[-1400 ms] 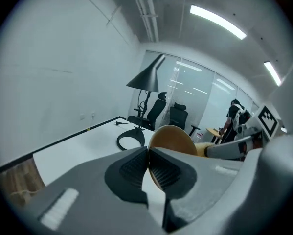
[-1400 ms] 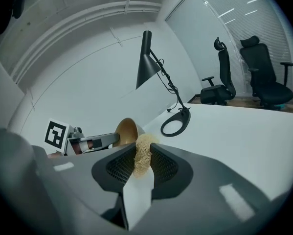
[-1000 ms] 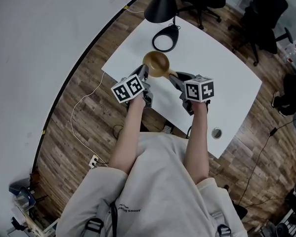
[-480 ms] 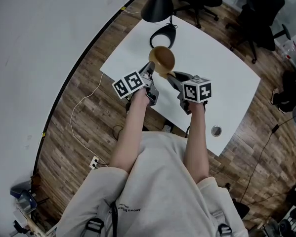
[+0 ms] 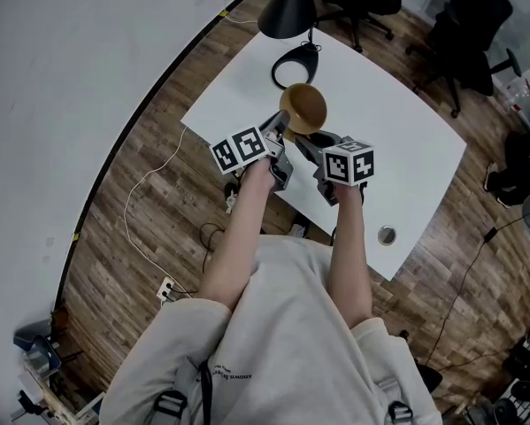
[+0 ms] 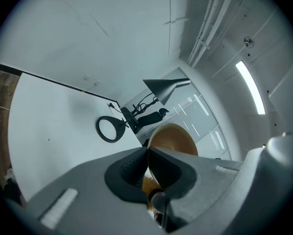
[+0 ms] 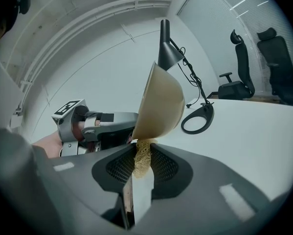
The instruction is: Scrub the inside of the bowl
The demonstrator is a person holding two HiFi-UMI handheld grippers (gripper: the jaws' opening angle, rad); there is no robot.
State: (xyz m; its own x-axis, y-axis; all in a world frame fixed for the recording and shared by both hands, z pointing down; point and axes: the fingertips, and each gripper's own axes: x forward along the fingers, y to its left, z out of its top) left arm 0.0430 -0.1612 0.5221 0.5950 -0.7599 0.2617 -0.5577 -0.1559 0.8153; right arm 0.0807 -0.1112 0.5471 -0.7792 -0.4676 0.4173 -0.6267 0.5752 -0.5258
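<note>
**Bowl aloft, scrubber at its edge**

The left claw [image 6: 147,154] pinches the rim of the tan bowl [image 5: 303,107], which hangs tilted above the white tabletop [image 5: 406,131]. The right claw [image 7: 142,169] is clamped on a fibrous scrubber [image 7: 143,153] whose tip touches the bowl's lower edge.

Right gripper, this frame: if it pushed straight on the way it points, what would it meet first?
The bowl: it hangs right ahead, tilted, and the scrubber in the right gripper seems to touch its lower edge, though depth is unclear.
</note>
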